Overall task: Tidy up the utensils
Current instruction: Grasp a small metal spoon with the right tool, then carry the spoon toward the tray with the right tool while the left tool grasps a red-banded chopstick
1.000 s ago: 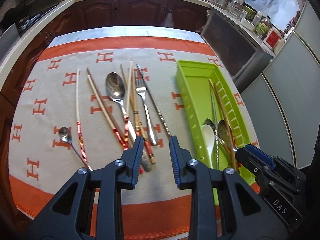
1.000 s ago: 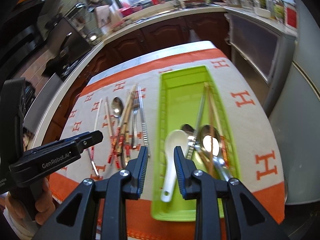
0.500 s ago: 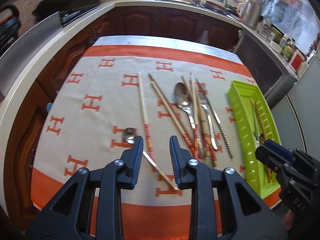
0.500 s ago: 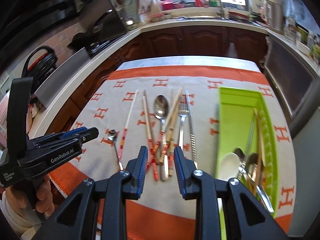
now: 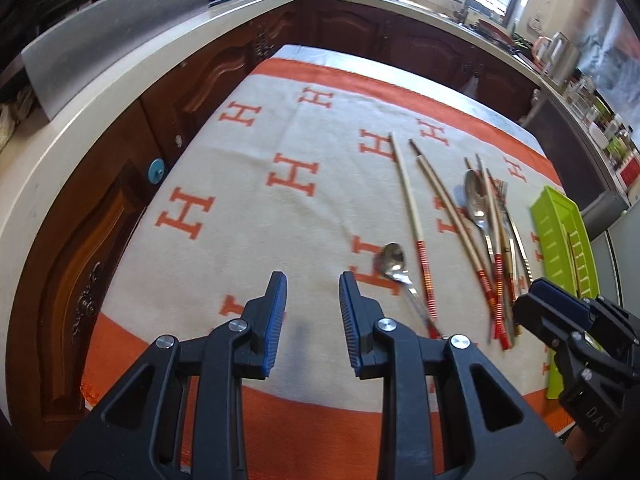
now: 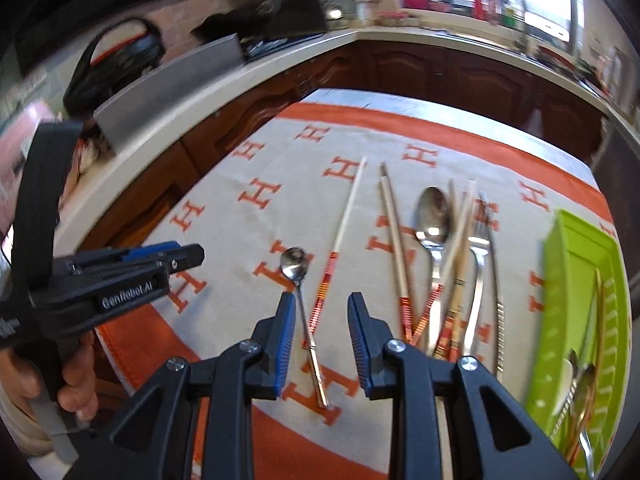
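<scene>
Loose utensils lie on an orange and cream cloth (image 5: 248, 216): a small spoon (image 5: 394, 260) (image 6: 294, 264), a large spoon (image 6: 434, 216), a fork (image 6: 482, 248) and several red-banded chopsticks (image 6: 404, 304). The green tray (image 6: 576, 288) at the far right holds spoons and chopsticks. My left gripper (image 5: 313, 280) hovers open over bare cloth, left of the small spoon. My right gripper (image 6: 322, 304) is open above the small spoon's handle, which shows through the gap. Neither holds anything.
Dark wooden cabinets and a pale countertop (image 5: 120, 80) wrap around the table's left and far sides. A metal splash panel (image 5: 100, 36) stands on the counter. A hand (image 6: 76, 376) holds the left gripper's handle at the cloth's near left corner.
Both grippers have swept left across the table, away from the green tray. The tray now sits at the right edge of both views and the small spoon is close by. Jaw gaps are unchanged.
</scene>
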`<state>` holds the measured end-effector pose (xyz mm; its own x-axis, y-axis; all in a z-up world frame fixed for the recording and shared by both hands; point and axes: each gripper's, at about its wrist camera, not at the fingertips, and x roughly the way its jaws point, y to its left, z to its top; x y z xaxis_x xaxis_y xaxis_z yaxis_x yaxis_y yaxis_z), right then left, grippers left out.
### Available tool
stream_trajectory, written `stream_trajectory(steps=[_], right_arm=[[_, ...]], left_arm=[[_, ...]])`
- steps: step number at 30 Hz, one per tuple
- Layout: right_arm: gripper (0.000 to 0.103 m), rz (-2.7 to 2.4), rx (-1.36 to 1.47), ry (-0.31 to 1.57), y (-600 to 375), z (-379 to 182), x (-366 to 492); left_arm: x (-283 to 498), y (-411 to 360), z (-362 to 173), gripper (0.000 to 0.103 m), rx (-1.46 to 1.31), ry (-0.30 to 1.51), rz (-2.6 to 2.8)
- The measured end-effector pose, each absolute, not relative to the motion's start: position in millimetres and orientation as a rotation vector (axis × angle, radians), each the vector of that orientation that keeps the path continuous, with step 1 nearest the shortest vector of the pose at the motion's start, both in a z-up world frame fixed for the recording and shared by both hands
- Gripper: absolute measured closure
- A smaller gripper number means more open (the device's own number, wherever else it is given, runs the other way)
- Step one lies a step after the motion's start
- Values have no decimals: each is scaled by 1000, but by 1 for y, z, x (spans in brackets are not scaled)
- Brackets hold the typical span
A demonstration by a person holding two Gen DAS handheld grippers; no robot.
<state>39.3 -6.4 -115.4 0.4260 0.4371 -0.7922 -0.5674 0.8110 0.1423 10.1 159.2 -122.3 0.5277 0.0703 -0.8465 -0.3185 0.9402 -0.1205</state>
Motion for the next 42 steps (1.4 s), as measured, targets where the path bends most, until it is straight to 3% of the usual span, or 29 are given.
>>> stream_trajectory(steps=[12, 16, 30, 42], right_arm=[[77, 730, -244, 1003, 30, -150, 59], [86, 735, -271, 1034, 37, -162, 65], [100, 704, -425, 951, 49, -166, 59], [100, 674, -141, 1009, 0, -144, 61]], left_arm=[[15, 187, -157, 79, -348, 1053, 252], [18, 188, -162, 79, -358, 1066, 243], [23, 192, -170, 79, -380, 1084, 236], [28, 180, -157, 79, -349, 1076, 216]])
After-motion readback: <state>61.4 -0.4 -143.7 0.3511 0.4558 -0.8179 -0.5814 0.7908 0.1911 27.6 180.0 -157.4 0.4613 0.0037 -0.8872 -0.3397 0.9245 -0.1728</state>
